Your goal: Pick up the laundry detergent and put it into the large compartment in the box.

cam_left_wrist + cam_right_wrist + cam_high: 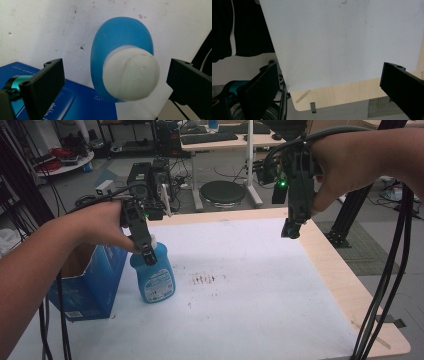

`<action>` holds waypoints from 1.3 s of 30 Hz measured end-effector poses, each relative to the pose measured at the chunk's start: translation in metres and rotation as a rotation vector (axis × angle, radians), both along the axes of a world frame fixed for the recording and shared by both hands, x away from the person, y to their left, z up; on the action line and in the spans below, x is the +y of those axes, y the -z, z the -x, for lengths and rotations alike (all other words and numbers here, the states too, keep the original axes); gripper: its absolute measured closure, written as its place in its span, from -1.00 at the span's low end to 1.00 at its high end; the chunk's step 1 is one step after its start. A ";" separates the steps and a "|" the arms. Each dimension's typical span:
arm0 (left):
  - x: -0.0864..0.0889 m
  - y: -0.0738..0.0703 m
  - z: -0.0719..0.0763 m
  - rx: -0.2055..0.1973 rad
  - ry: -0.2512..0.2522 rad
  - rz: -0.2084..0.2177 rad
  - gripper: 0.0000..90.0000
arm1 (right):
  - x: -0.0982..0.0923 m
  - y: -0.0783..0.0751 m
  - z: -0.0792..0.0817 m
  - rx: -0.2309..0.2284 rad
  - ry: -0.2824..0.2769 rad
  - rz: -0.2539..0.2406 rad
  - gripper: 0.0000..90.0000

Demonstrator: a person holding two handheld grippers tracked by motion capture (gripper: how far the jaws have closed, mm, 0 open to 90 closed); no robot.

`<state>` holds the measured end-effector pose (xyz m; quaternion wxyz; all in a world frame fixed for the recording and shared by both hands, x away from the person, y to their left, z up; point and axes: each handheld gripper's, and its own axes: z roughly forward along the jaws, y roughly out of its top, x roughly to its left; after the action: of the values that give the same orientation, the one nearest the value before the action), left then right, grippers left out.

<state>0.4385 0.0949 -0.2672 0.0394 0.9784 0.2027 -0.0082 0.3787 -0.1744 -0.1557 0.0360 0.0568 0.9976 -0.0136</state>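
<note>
A blue bottle (155, 279) with a white cap (131, 72) stands upright on the white table top (260, 285), left of centre. My left gripper (149, 256) hangs just above it, pointing down. In the left gripper view its jaws stand wide apart on either side of the cap without touching it, so it is open. My right gripper (291, 229) is held high over the table's far right edge, pointing down. In the right gripper view its jaws are wide apart with nothing between them, above the white sheet (342, 40).
An open blue cardboard box (87, 280) stands right beside the bottle on its left, also seen as a blue box (62, 102). Brownish stains (202, 279) mark the sheet near the middle. The wooden table edge (345, 285) runs along the right. Black cables (385, 285) hang at the right.
</note>
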 end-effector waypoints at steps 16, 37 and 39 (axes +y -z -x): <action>0.002 0.021 -0.007 -0.013 -0.023 0.003 -0.96 | 0.002 0.001 0.000 0.003 -0.001 0.009 -0.96; 0.001 0.027 -0.007 -0.022 -0.017 0.011 -0.96 | 0.003 0.001 -0.001 0.003 -0.006 0.006 -0.96; 0.001 0.028 -0.005 -0.020 -0.020 0.009 -0.96 | 0.003 0.001 -0.001 0.003 -0.008 0.006 -0.96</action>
<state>0.4440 0.0955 -0.2949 0.0457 0.9762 0.2122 0.0010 0.3795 -0.1714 -0.1565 0.0345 0.0528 0.9979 -0.0166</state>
